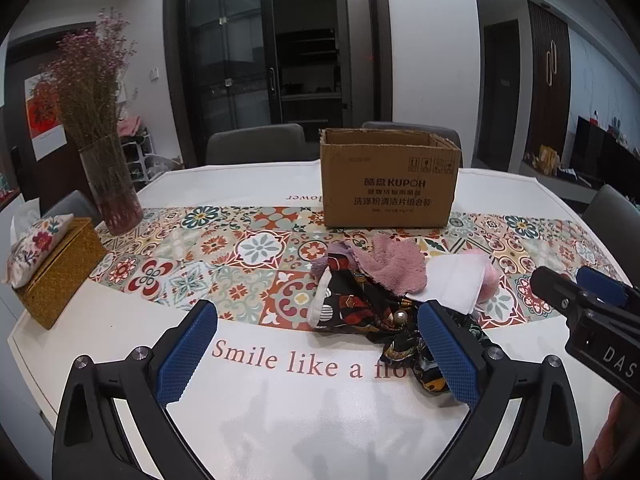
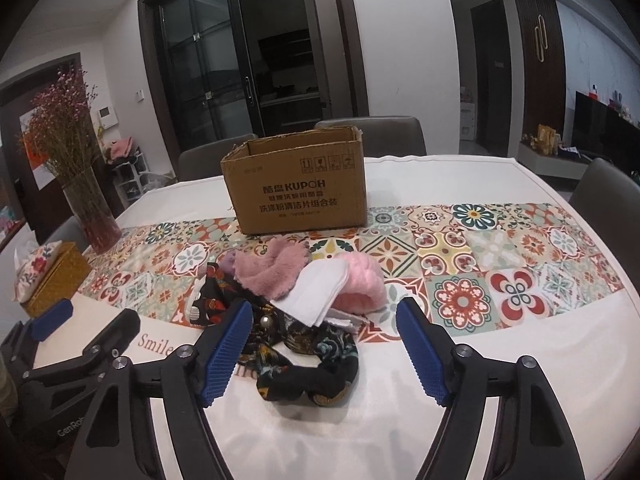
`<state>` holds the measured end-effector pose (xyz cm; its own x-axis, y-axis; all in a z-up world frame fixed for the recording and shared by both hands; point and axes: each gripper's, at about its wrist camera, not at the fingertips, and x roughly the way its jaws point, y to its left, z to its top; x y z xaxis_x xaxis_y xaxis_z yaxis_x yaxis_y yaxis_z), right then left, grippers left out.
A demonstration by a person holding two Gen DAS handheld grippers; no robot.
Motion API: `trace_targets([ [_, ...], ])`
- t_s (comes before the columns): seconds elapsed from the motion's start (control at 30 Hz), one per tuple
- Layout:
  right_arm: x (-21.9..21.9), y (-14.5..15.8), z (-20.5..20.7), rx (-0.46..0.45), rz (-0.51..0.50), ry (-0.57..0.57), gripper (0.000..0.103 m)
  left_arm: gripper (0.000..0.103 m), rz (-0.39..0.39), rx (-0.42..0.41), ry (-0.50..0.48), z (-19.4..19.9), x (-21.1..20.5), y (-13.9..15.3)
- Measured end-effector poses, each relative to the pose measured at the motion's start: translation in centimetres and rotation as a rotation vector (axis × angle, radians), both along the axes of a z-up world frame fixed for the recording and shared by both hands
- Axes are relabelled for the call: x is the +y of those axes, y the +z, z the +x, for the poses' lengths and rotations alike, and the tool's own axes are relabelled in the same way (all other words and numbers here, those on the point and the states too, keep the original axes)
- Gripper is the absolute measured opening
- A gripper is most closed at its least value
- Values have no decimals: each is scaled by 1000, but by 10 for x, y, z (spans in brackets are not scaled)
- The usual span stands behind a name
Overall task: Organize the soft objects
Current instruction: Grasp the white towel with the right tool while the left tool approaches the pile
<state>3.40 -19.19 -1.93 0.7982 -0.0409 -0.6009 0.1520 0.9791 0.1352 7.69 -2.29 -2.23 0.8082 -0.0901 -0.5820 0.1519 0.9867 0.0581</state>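
Right gripper [image 2: 324, 348] hangs w/ jaws apart, nothing clamped; dark scarf [image 2: 304, 360] lies on the table betw. its fingers but pads aren't on it. Left gripper [image 1: 316, 352] is also wide apart & empty, aimed mostly at bare cloth, its right finger at the pile's near edge.

Pile sits mid-table on the tiled runner [image 2: 460, 264], just in front of the box [image 2: 296, 188], not touching it as far as I can tell. Pile has: mauve towel [image 2: 260, 272] at back, white cloth [image 2: 316, 292] laid over a pink fluffy piece [image 2: 360, 288], dark scarf spilling toward the cameras. Box is open-topped; can't see if anything's inside.

Step, as I read it: approach/pre-grasp, no item picked yet. The box looks like the likely destination.

Next move calls for: right gripper to drop onto the scarf, close on a bunched fold, then lift clear & carry over the box rim. Scarf is tucked under the other pieces, so it may drag them along; left could pin or take the towel. Vase [image 2: 88, 208] & tissue box [image 2: 52, 276] stand well off to the left, no obstacle.
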Motion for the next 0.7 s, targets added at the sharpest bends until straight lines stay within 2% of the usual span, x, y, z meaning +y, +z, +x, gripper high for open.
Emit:
trace_targets([
  [0.13, -12, 0, 15, 9, 67, 2, 69, 102, 10, 14, -17, 8, -4, 4],
  [0.27, -17, -11, 22, 4, 131, -13, 65, 101, 12, -38, -57, 8, -4, 0],
  [0.4, -19, -26, 27, 57, 193, -42, 57, 97, -5, -3, -95, 11, 0, -6],
  [0.6, -8, -31, 27, 68, 173, -54, 57, 97, -52, -11, -95, 8, 14, -17],
  [0.7, -4, -34, 26, 77, 179, -59, 52, 97, -75, -12, -91, 5, 21, -21],
])
